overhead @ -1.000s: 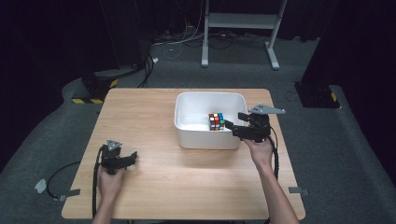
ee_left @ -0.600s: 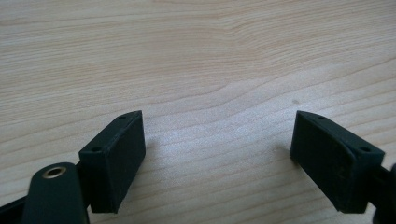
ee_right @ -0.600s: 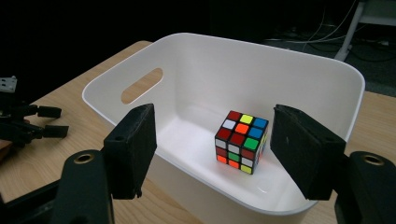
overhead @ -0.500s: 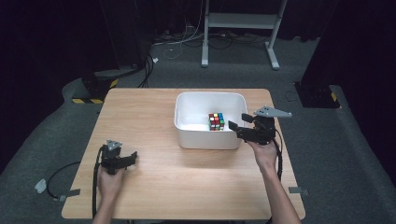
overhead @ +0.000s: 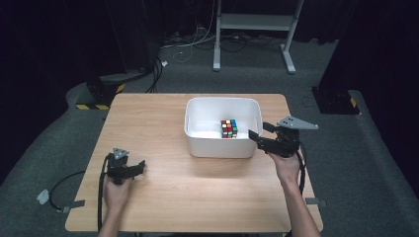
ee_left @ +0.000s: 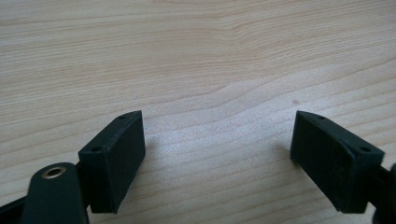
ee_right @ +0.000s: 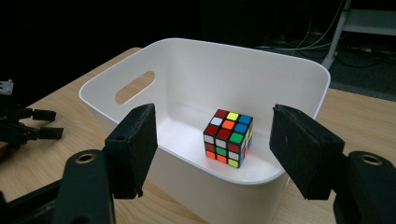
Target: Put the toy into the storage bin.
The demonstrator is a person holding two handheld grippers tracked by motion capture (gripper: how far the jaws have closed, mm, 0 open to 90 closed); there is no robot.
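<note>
Colour-tiled puzzle cube (overhead: 229,128) sits on the floor of the white bin (overhead: 197,143), toward the bin's right half, flat on one face, untouched. In the right gripper view the cube (ee_right: 229,137) shows red, orange, yellow, blue, green and white tiles; the bin (ee_right: 196,51) has an oval handle slot in one end wall.

Right hand-held gripper (overhead: 258,135) is held level just outside the bin's right wall, jaws pointing toward the bin. Its jaws have just been closing a little, yet a clear gap is between them and nothing is in it; the pads touch neither bin nor cube. In its own view (ee_right: 212,149) the cube appears between the two black jaws but lies farther off, inside the bin.

Left hand-held gripper (overhead: 138,166) rests low over the table (overhead: 148,113) at the near left corner, well apart from the bin. Own view (ee_left: 217,149): jaws spread wide, only bare wood grain between them.

Bin stands right of the table's centre.
</note>
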